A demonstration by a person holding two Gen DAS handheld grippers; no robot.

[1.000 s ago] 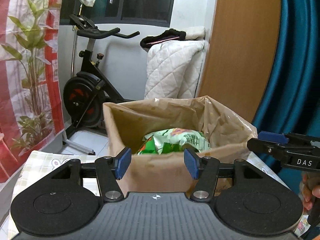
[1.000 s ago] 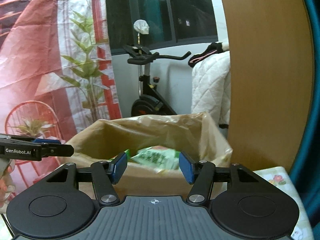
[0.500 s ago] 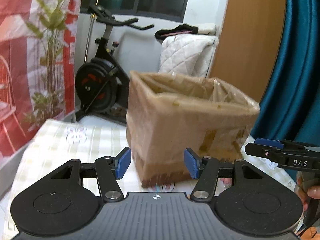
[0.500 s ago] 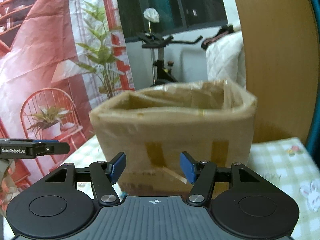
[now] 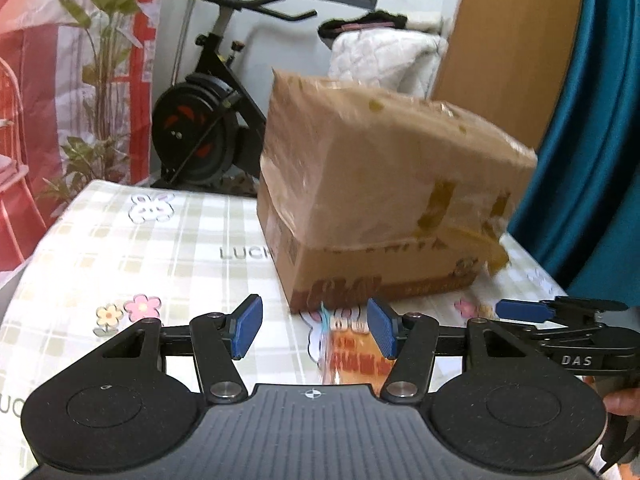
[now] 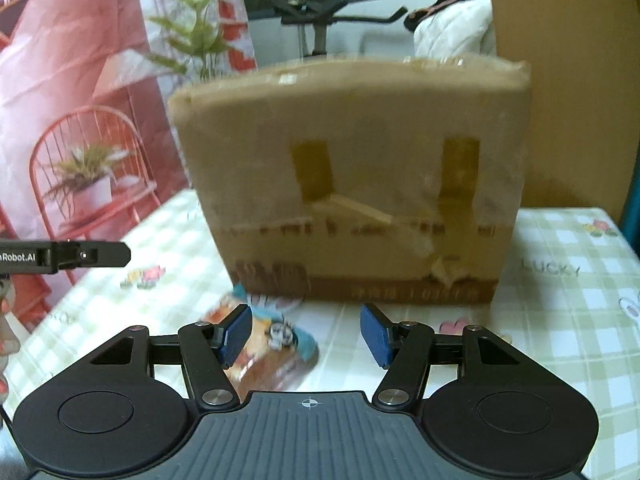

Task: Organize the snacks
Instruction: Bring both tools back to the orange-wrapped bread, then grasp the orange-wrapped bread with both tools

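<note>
A tall cardboard box lined with clear plastic stands on the checked tablecloth; it also shows in the right wrist view. An orange and blue snack packet lies on the cloth in front of the box, also seen in the right wrist view. My left gripper is open and empty, low over the packet. My right gripper is open and empty, with the packet near its left finger. The inside of the box is hidden.
An exercise bike and a white quilt stand behind the table. A wooden panel and a teal curtain are at the right. A red printed backdrop hangs at the left.
Both grippers have come down from over the box opening to table height and pulled back. The green bag in the box is out of sight; the packet on the cloth has come into view.
</note>
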